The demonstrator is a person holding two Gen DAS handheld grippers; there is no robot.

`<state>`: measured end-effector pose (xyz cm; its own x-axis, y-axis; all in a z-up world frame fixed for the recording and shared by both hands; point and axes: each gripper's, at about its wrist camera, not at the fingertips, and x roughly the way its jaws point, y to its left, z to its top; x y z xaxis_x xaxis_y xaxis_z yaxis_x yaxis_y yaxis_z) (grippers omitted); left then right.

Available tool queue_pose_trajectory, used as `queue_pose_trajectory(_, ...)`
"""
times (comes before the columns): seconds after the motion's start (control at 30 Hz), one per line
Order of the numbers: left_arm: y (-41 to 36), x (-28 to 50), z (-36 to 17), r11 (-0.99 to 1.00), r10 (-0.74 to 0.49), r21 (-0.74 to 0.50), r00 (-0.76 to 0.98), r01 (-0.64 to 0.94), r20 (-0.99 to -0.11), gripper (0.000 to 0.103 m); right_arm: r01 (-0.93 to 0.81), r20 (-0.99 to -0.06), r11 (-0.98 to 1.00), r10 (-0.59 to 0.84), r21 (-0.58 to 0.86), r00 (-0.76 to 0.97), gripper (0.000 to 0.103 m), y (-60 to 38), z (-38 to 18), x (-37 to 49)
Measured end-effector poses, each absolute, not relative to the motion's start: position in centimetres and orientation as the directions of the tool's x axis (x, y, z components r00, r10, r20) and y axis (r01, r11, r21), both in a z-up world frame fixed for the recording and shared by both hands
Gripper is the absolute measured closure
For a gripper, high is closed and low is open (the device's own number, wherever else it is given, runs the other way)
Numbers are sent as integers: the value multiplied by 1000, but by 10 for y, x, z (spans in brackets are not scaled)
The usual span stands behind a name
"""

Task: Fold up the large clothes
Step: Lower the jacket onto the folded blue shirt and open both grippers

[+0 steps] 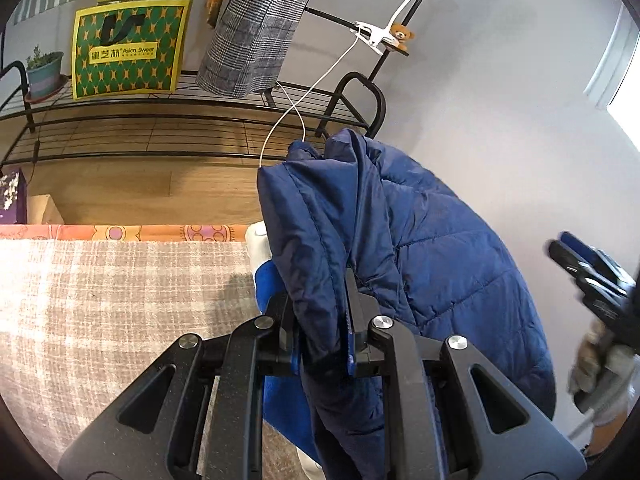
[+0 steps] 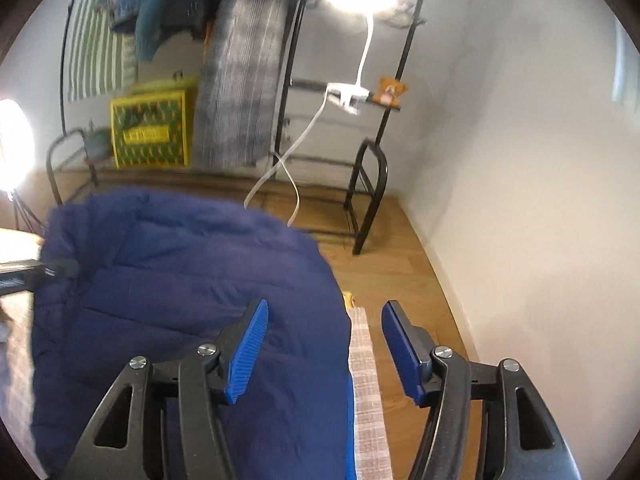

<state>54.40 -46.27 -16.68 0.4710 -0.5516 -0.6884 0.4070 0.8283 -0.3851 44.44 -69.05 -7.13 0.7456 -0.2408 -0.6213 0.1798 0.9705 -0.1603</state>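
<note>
Nearest in the left wrist view, the left gripper (image 1: 322, 344) is clamping a thick fold of the navy puffer jacket (image 1: 420, 248) btwn its fingers, fabric bunching up and over the jaws and hanging down in front of the lens. In the right wrist view, the right gripper (image 2: 324, 348) is hovering w/ fingers spread wide, nothing btwn them; its left pad is sitting over the jacket (image 2: 192, 300), its right pad over bare floor past the bed edge.

The jacket is hanging lifted, draping over the right end of the checked blanket (image 1: 112, 288) covering the bed, w/ much of its bulk past that edge. It's not lying flat yet, so folding looks barely begun, imo.

Further back: wood floor (image 2: 384, 272), then the black wire rack (image 1: 120, 120) carrying a green-yellow bag (image 1: 128, 48), a potted plant (image 1: 42, 70) and a hanging plaid garment (image 1: 260, 28). A white cable (image 1: 296, 108) is looping down from a clip lamp (image 2: 348, 96) near a small teddy bear (image 1: 402, 36).

Risks: the puffer shell looks slick and bulky, so a one-sided grip could be letting it slide out or drag off onto the floor. The right view is blurring, so a hurried grab could be pinching only the outer layer. Swinging the jacket far could be snagging the cable loop and pulling the lamp.
</note>
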Motion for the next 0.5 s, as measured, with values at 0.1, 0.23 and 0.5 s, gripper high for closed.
queue_pose_trajectory(0.1, -464, 546, -170, 833, -545, -382, 472, 401, -693, 89, 95, -614, 991, -133, -93, 778, 42, -680, -65, 424)
queue_pose_trajectory(0.23, -465, 547, -175, 848, -518, -351, 480, 398, -708, 88, 25, -673, 996, -76, -85, 736, 44, -665, -90, 425)
queue_pose_trajectory(0.5, -461, 555, -195, 856, -505, -362, 445, 370, -740, 75, 36, -738, 991, -121, -130, 664, 43, -667, -144, 445)
